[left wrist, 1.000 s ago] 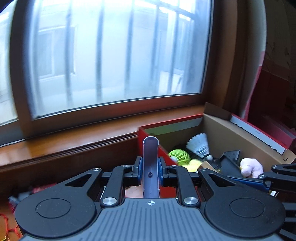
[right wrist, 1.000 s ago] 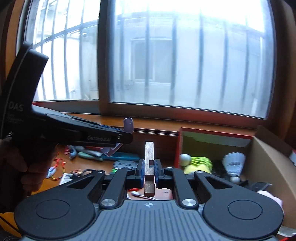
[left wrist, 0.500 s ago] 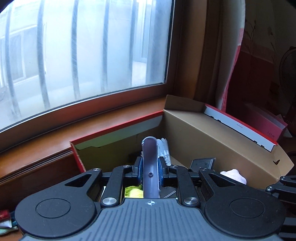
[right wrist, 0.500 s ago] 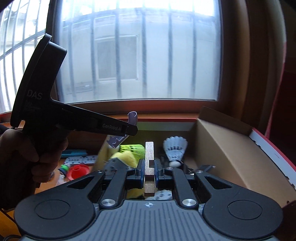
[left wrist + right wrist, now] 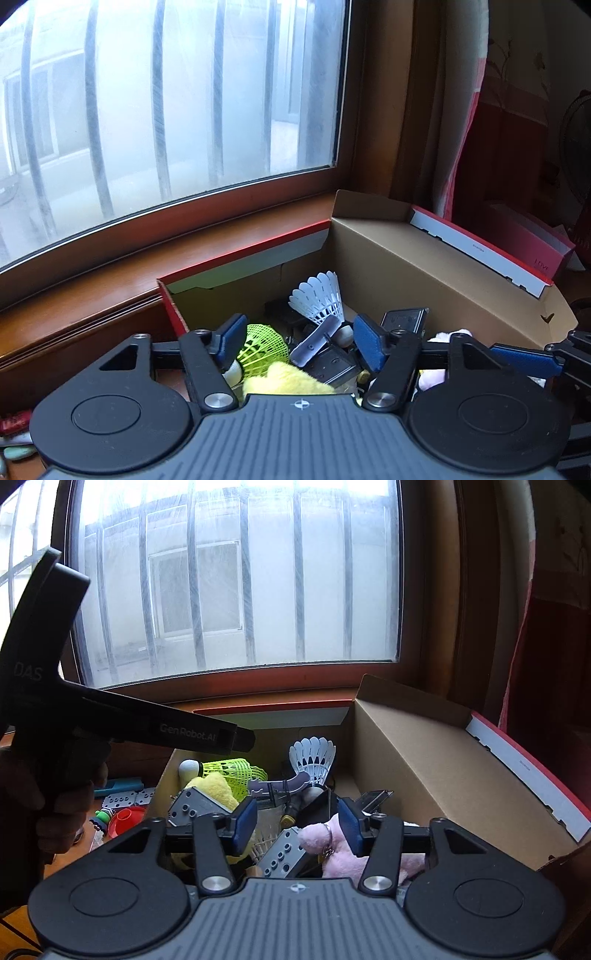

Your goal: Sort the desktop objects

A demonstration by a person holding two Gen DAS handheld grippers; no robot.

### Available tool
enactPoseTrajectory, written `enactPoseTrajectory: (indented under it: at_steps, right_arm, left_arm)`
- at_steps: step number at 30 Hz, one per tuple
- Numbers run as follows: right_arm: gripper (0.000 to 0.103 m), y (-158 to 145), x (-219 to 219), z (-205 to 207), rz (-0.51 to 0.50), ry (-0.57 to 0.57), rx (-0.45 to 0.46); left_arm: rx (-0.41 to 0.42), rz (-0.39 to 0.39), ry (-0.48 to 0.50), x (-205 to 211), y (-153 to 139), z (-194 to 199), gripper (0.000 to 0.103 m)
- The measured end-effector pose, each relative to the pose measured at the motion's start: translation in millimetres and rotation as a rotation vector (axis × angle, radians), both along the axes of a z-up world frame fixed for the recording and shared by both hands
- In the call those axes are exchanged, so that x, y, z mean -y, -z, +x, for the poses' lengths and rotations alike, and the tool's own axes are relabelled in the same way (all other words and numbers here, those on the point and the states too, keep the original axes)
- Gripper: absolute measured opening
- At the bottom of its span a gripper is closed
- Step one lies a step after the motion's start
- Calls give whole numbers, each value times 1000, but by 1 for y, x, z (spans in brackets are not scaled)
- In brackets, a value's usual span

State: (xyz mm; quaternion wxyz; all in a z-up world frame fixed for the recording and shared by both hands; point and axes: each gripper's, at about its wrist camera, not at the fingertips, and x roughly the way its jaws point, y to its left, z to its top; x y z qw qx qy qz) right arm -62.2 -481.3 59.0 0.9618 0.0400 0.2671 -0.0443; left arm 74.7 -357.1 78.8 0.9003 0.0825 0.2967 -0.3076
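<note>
Both grippers hang over the open cardboard box (image 5: 436, 266) by the window, jaws opening. The left gripper (image 5: 301, 341) grips nothing: the grey curved piece (image 5: 314, 341) lies loose in the box between its spread blue pads (image 5: 367, 345), beside the white shuttlecock (image 5: 319, 297) and right of the green shuttlecock (image 5: 262, 347). The right gripper (image 5: 297, 821) also holds nothing; below its gap sit a pink plush toy (image 5: 325, 843) and a grey studded block (image 5: 282, 856). A yellow plush (image 5: 214, 788) lies further left.
</note>
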Motion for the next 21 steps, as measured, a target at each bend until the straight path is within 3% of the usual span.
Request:
enactPoseTrajectory:
  at_steps: [5,12,17,21]
  right_arm:
    - [58,-9,-13,-12,-7,9,-38]
    - [72,-16,-29,-39,40,22,-99]
    - [81,-17,-43,-53,48,31,-125]
    - [94,-14,-53,-56,51,28,-163]
  left_arm:
    - [-2,6,-9,-21,-13,-15,83]
    - [-31,26,-5,-46,-19,-32,97]
    - [-60,44,-5,-59,-15,-39,99]
    - [-82,51,-3,-66,-10,-42,100]
